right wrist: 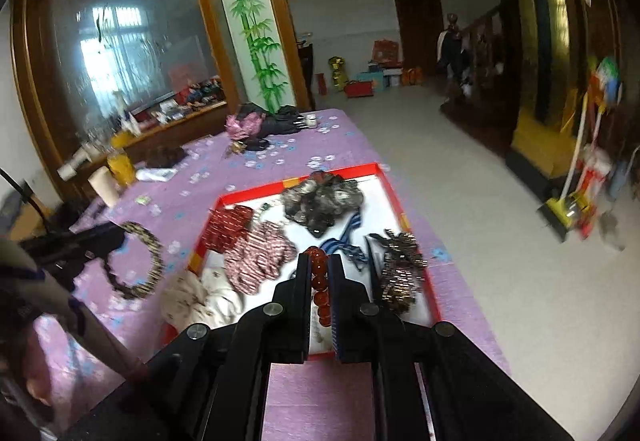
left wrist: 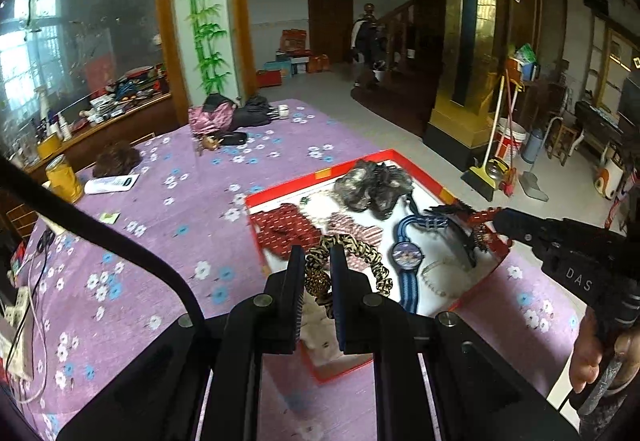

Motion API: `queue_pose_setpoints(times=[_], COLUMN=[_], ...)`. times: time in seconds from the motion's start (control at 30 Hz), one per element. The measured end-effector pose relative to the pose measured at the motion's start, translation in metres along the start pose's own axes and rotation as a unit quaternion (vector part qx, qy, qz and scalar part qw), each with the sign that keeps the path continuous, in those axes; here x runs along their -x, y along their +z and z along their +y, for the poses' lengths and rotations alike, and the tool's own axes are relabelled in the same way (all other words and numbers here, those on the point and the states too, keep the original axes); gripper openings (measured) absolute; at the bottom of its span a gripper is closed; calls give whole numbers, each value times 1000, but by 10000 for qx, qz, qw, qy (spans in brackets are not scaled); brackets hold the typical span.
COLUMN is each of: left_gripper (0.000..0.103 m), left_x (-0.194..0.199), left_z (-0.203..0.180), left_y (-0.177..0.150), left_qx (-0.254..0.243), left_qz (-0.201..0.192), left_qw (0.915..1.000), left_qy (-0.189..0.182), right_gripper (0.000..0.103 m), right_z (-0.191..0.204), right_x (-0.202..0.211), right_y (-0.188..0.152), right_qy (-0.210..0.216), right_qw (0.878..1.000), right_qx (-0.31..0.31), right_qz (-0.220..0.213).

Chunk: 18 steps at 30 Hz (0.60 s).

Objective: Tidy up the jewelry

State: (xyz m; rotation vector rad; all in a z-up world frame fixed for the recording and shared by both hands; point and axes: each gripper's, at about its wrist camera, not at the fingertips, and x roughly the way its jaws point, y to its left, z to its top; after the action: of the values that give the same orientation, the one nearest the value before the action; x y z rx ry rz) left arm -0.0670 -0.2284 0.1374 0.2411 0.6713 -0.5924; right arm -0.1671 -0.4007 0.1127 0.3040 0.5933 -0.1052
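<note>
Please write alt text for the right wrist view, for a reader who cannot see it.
The right gripper is shut on a string of red beads above a red tray of hair ties and jewelry on a purple flowered tablecloth. At the left, the left gripper holds a leopard-print scrunchie over the cloth.

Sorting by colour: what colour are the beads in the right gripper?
Amber-red beads, clearest in the right wrist view.
</note>
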Motion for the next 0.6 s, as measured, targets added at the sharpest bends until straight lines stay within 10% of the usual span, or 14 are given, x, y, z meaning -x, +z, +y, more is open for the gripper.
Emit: queue_pose_setpoints(times=[0.6], left_gripper=[12], left_x=[-55], left_z=[-29], left_y=[-13], left_qx=[-138], left_qz=[408], left_qw=[9990], left_qy=[-145], right_gripper=[8], right_z=[-6], right_x=[-56], right_y=[19], right_qy=[736], right_qw=[9959], right_qx=[-279], right_qz=[450])
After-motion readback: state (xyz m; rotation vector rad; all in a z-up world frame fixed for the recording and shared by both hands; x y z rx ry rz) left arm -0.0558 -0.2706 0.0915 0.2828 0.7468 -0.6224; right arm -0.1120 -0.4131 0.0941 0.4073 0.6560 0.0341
